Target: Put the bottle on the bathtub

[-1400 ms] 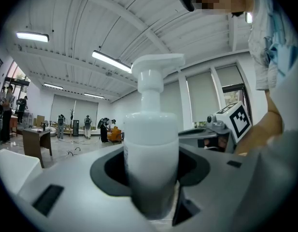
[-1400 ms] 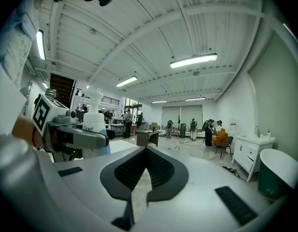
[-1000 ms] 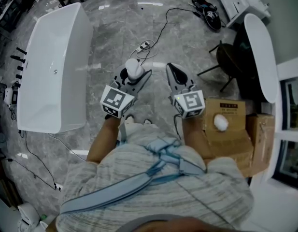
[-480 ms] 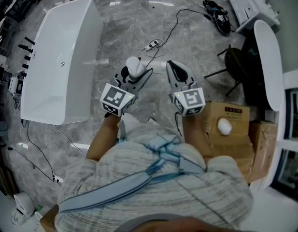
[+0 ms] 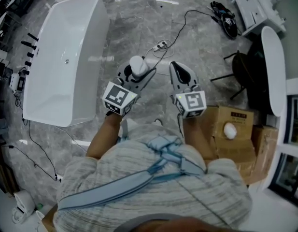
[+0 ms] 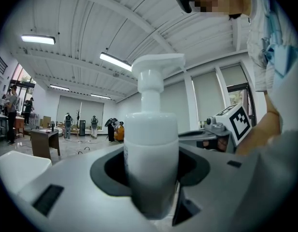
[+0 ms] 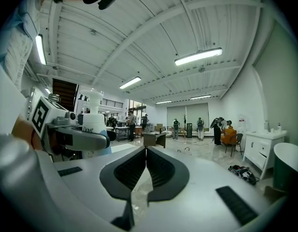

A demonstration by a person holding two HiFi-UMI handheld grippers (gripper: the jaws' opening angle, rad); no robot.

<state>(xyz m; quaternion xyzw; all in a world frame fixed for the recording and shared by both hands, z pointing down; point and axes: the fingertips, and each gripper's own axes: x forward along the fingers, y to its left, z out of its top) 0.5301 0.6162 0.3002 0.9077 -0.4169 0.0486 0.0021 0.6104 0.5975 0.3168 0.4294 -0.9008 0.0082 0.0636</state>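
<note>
My left gripper (image 5: 138, 74) is shut on a white pump bottle (image 5: 138, 65), held upright over the grey marble floor. In the left gripper view the bottle (image 6: 151, 153) fills the gap between the jaws, pump head on top. The right gripper (image 5: 178, 73) hangs beside it, shut and empty; its pads meet in the right gripper view (image 7: 146, 166), where the bottle (image 7: 94, 122) and the left gripper show at the left. The white bathtub (image 5: 66, 57) stands to the left of both grippers, some way off.
A cable with a plug (image 5: 161, 45) runs across the floor just beyond the grippers. Cardboard boxes (image 5: 233, 132) sit to the right, with a dark chair (image 5: 245, 74) and a white oval tabletop (image 5: 274, 66). Shoes (image 5: 226, 18) lie far right. People stand in the distance (image 7: 221, 129).
The whole floor scene has slid down and right in the head view: the bathtub and boxes lie closer. Both grippers keep their pose, the bottle still in the left one.
</note>
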